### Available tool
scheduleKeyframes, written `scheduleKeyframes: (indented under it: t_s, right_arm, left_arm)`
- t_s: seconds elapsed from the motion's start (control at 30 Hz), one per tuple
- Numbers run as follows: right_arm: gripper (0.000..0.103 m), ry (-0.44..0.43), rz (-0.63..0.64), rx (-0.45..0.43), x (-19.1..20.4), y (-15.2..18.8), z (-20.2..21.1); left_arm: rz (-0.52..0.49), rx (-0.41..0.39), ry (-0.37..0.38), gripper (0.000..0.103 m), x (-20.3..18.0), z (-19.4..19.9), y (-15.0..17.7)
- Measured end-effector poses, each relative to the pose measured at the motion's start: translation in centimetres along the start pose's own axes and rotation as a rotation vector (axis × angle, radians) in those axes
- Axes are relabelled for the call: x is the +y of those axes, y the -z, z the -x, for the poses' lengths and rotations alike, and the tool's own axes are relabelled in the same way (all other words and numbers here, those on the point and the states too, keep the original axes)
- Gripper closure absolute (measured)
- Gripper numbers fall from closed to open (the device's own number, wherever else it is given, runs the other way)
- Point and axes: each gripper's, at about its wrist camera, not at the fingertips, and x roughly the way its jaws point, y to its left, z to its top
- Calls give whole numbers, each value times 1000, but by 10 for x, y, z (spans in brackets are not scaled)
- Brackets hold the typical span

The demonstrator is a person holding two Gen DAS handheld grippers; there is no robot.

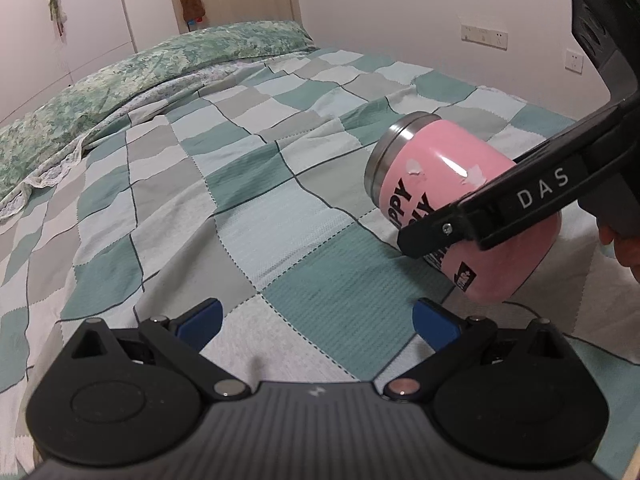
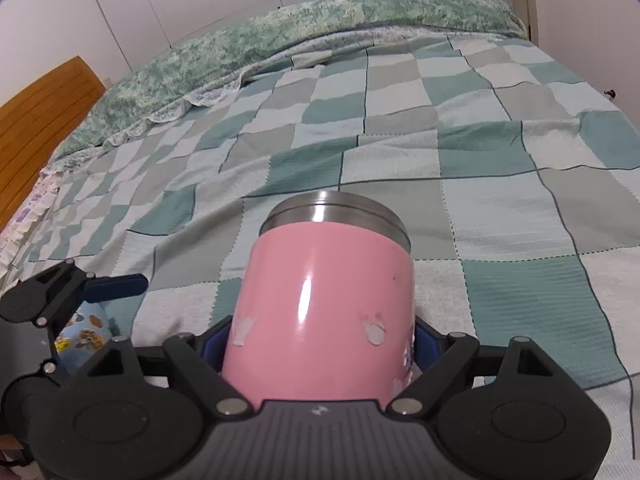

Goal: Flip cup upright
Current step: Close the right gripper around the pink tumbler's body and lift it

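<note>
My right gripper (image 2: 326,346) has its jaws closed on the pink cup (image 2: 320,312), one blue pad pressing each side of the body near the wider end. The cup lies between the fingers and points away from me, its steel-banded end (image 2: 336,210) farthest from the jaws. In the left wrist view the cup (image 1: 452,184) is tilted, steel band up and to the left, with its lower pink edge at or just above the checked blanket (image 1: 256,208); I cannot tell whether it touches. Black lettering on its side is partly covered by my right gripper's finger (image 1: 480,216), which crosses the body.

My left gripper (image 1: 316,326) has its jaws spread wide with nothing between the blue pads. It sits low over the blanket, and the cup lies ahead of it and to its right, apart from both pads.

A green patterned quilt (image 2: 280,36) is bunched along the far side of the bed.
</note>
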Motion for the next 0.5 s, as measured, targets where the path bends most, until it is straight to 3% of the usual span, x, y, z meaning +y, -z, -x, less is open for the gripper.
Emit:
scheduleKeyframes:
  t_s: [0.5]
  right_arm:
    - [17,-47,30,-36,28,41,83]
  left_arm:
    - [27,-58,-52,0,-39,101,26]
